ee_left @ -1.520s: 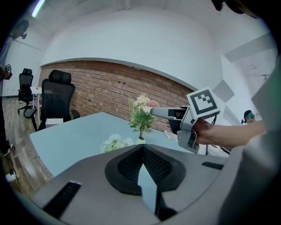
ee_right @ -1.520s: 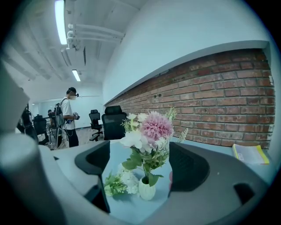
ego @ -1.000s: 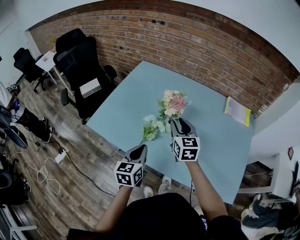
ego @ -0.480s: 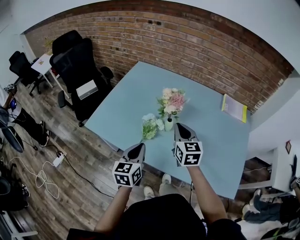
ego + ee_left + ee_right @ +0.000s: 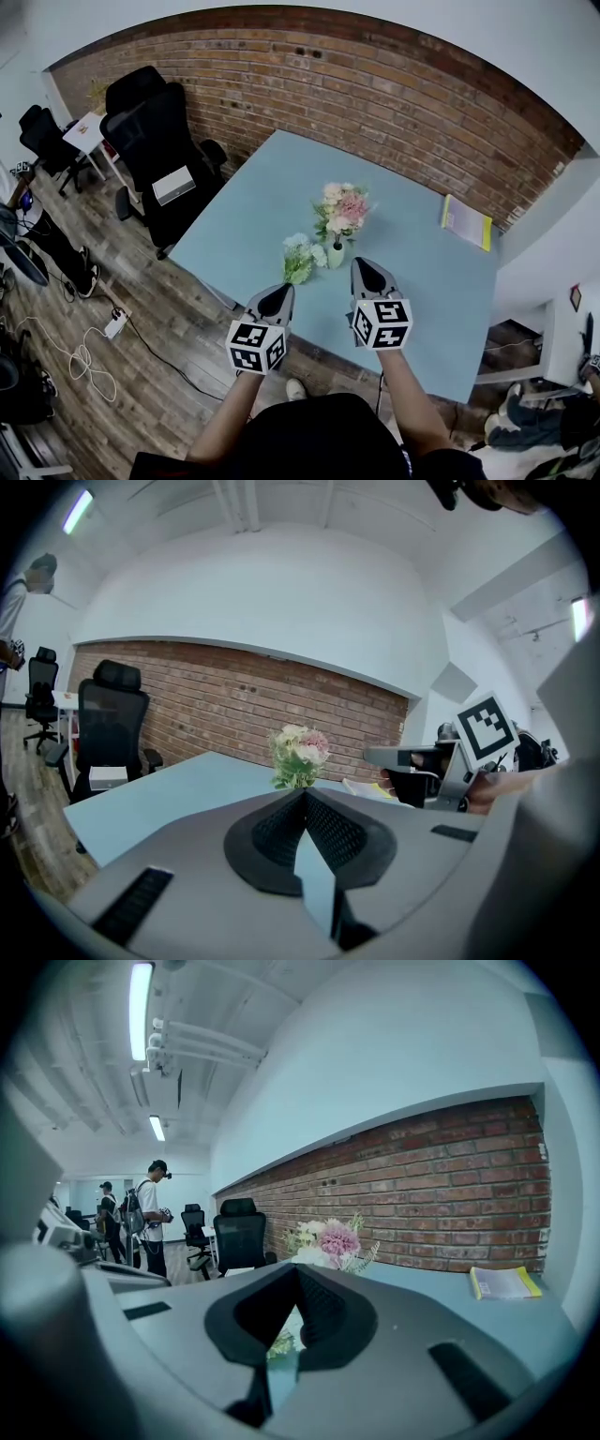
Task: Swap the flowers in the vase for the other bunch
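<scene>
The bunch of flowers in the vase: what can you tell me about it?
The bunch in the vase mixes pink, cream and white blooms with green leaves. Whether they are real or artificial cannot be told. It stands upright, stems down in a small pale vase near the middle of the light blue table, in front of the brick wall. Only the vase appears to touch it. A second, white-and-green bunch lies on the table just beside the vase.

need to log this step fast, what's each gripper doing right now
Left gripper: jaws shut, holding nothing.
Right gripper: jaws shut, holding nothing.
</scene>
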{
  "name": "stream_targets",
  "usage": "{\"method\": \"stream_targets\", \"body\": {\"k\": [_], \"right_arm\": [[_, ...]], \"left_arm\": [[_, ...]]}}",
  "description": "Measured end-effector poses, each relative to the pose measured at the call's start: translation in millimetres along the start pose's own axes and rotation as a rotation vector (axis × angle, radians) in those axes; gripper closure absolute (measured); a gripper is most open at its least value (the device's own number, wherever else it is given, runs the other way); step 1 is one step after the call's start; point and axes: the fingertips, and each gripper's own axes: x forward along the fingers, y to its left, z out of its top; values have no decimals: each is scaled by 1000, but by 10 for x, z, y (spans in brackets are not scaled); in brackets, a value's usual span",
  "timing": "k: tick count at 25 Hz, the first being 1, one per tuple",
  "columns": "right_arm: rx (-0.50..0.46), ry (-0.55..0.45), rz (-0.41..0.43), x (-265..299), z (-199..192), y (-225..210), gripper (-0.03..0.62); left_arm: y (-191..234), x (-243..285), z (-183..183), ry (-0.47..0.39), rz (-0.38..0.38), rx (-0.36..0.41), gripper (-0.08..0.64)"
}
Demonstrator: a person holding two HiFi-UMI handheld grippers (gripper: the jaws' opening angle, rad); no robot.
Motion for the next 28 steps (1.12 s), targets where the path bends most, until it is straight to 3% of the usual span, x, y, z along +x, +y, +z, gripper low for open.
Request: {"method": "stream_targets", "body": {"k": [9, 28], "right_arm": [[34, -51, 94, -344, 60, 17, 580], [-1, -89, 165, -1018, 148, 121, 580]], "left_arm": [[-322, 43, 244, -44, 2, 70, 552], [-918, -276, 308, -89, 47, 126, 552]]}}
